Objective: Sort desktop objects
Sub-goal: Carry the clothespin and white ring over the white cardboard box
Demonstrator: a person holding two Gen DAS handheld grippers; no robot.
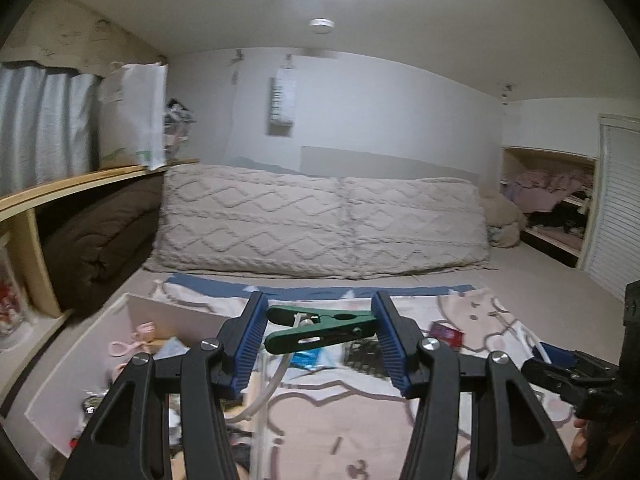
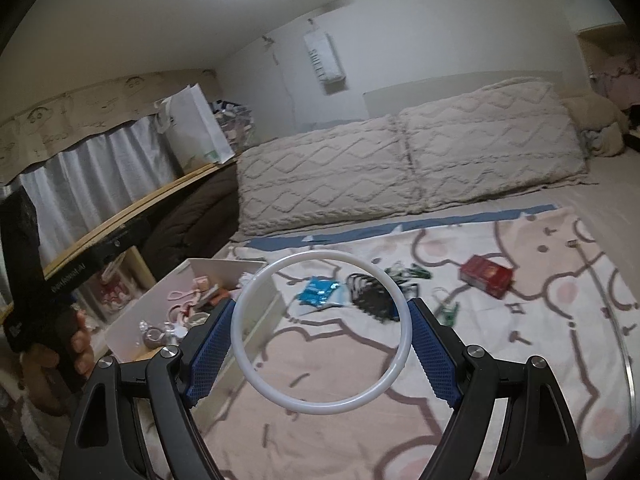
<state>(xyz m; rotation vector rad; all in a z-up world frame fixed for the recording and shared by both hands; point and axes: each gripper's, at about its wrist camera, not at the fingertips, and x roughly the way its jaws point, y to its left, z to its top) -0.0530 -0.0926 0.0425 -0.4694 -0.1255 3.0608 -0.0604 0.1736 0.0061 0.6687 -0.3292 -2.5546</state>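
My left gripper (image 1: 320, 344) holds one green clothespin (image 1: 320, 328) crosswise between its two blue pads (image 1: 251, 346), the jaws clamped on the peg's two ends, above the patterned blanket (image 1: 360, 408). My right gripper (image 2: 320, 344) carries one white ring (image 2: 394, 368), its jaws pressed against the ring's left and right sides so that the hoop stands open toward the camera; through it I see the blanket and part of the clutter. One white open box (image 2: 256, 328) sits at the blanket's left edge, just beside the ring in the right wrist view, and it contains several small pinkish items that I cannot count reliably because of blur. On the blanket I count one red carton (image 2: 486, 276), one blue packet (image 2: 320, 292), one dark bundle of loops (image 2: 370, 294), and a loose cluster of green clips (image 2: 412, 272) whose number I cannot tell. One more green clip (image 2: 448, 314) lies just beside the right pad. Two cable-knit pillows (image 2: 400, 160) lie side by side behind the blanket. One wooden shelf (image 1: 80, 184) runs along the left wall, with one white bag (image 1: 134, 116) standing on it and one brown folded quilt (image 1: 104, 232) beneath.
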